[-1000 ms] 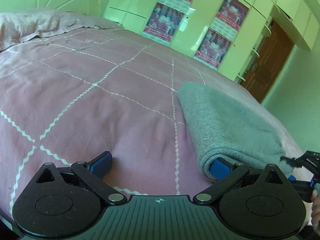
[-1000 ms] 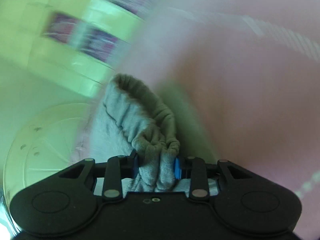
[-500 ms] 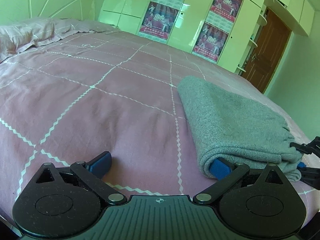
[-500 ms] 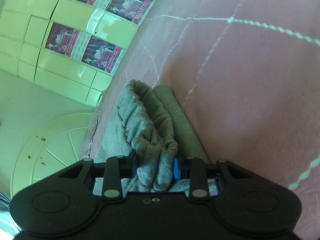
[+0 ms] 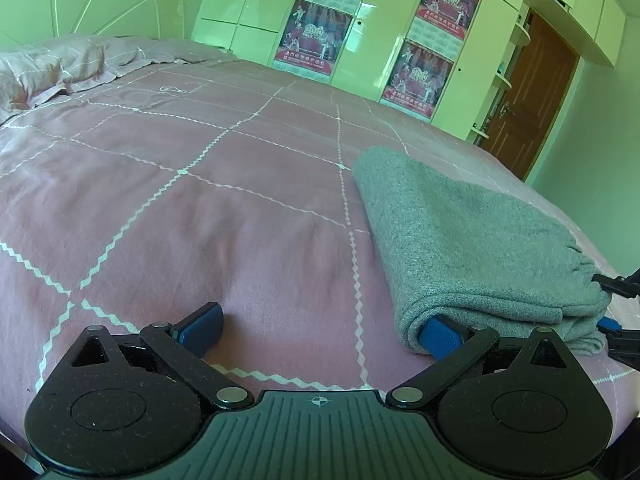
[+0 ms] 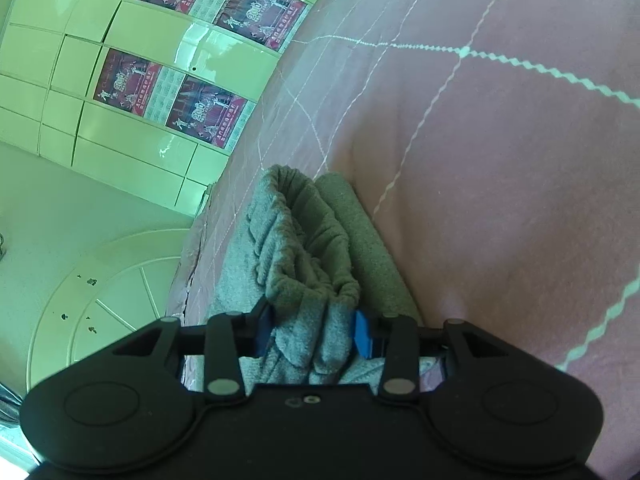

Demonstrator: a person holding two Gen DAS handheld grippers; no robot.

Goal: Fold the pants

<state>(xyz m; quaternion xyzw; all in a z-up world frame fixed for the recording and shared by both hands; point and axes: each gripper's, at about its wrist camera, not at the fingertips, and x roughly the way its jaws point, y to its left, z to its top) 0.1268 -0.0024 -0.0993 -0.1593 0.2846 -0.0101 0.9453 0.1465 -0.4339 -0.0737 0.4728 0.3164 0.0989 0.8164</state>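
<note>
The grey pants [image 5: 472, 240] lie folded into a thick bundle on the right side of the pink bed [image 5: 200, 200]. My left gripper [image 5: 320, 332] is open and rests on the bedspread; its right finger pad [image 5: 440, 336] touches the near fold of the bundle. In the right wrist view my right gripper [image 6: 312, 332] is shut on the bunched waistband end of the pants [image 6: 304, 264]. The right gripper also shows at the right edge of the left wrist view [image 5: 620, 320], at the bundle's right end.
A pink pillow [image 5: 52, 68] lies at the far left of the bed. Pale wardrobe doors with posters [image 5: 400, 40] stand behind the bed, and a brown door [image 5: 532, 100] is at the far right. The bed's right edge runs just past the pants.
The right gripper has swung down with the waistband and laid it on the bundle. The left gripper has tilted up slightly and stays open in the same place.
</note>
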